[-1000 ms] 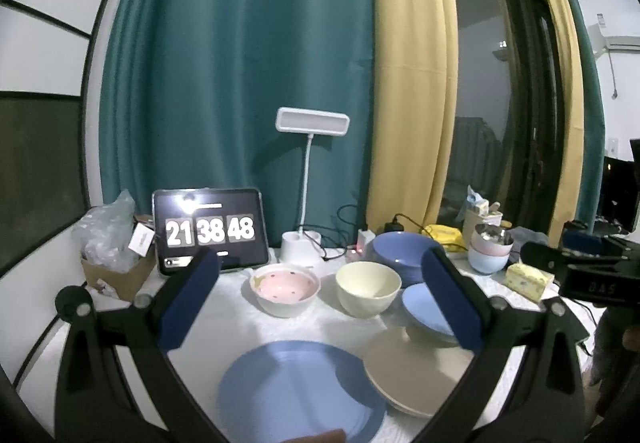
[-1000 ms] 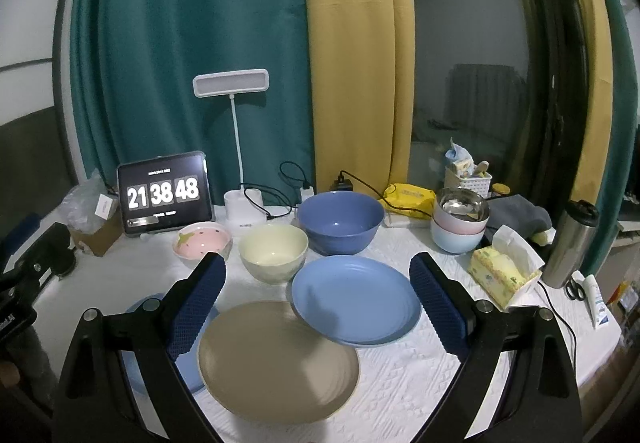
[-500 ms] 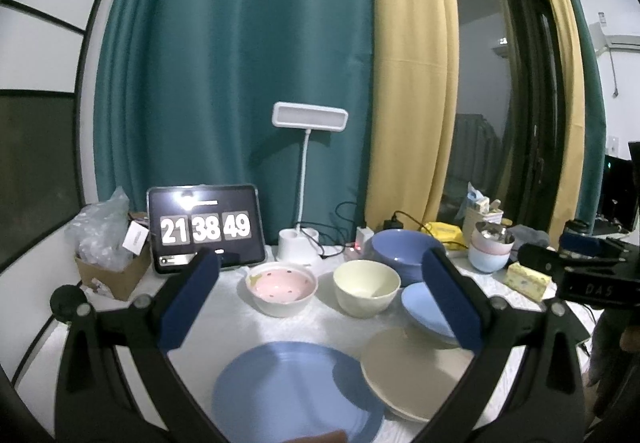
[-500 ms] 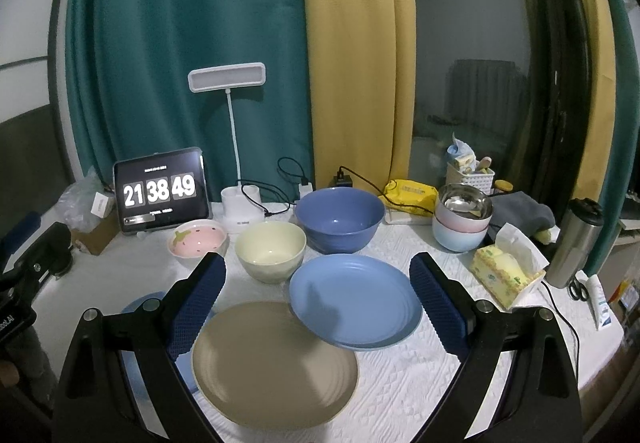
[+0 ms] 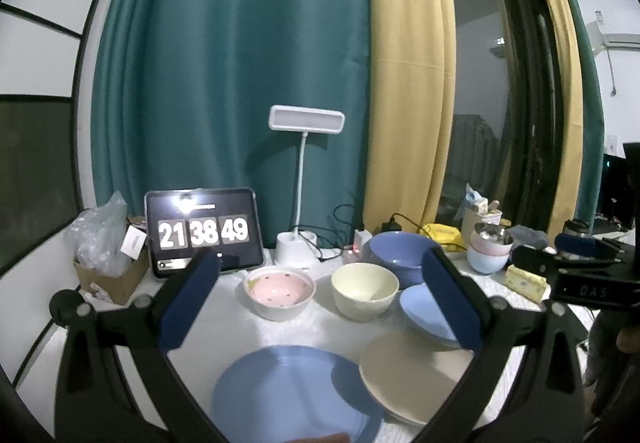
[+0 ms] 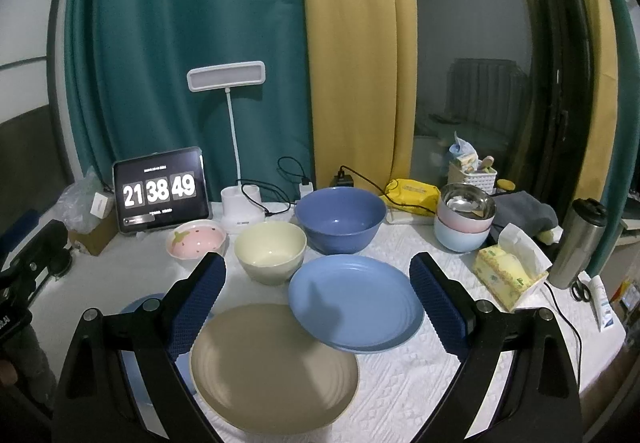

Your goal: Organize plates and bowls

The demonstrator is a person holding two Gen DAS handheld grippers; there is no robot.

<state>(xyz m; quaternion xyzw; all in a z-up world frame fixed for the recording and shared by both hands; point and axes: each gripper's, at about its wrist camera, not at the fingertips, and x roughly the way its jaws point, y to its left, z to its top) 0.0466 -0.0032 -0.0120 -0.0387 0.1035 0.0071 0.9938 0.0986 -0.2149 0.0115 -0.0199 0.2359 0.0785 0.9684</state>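
Flat blue plate [image 5: 288,391] cut off by frame bottom in left view, mostly hidden behind left finger in right view. Beige plate [image 6: 272,363] overlaps its right edge; second blue plate [image 6: 354,301] leans on beige plate's far rim. Cream bowl [image 6: 270,249] just behind beige plate, pink strawberry bowl [image 6: 196,241] left, large blue bowl [image 6: 340,217] right. Left gripper [image 5: 320,283] and right gripper [image 6: 318,285]: jaws spread, empty, above dishes. Versus earlier: tablet clock [image 6: 159,189] moved 48 to 49; dishes unmoved.

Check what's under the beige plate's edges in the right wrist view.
The beige plate overlaps a blue plate on its left, mostly hidden by it and the right gripper. The other blue plate overlaps the beige rim at right. The cloth beneath is hidden.
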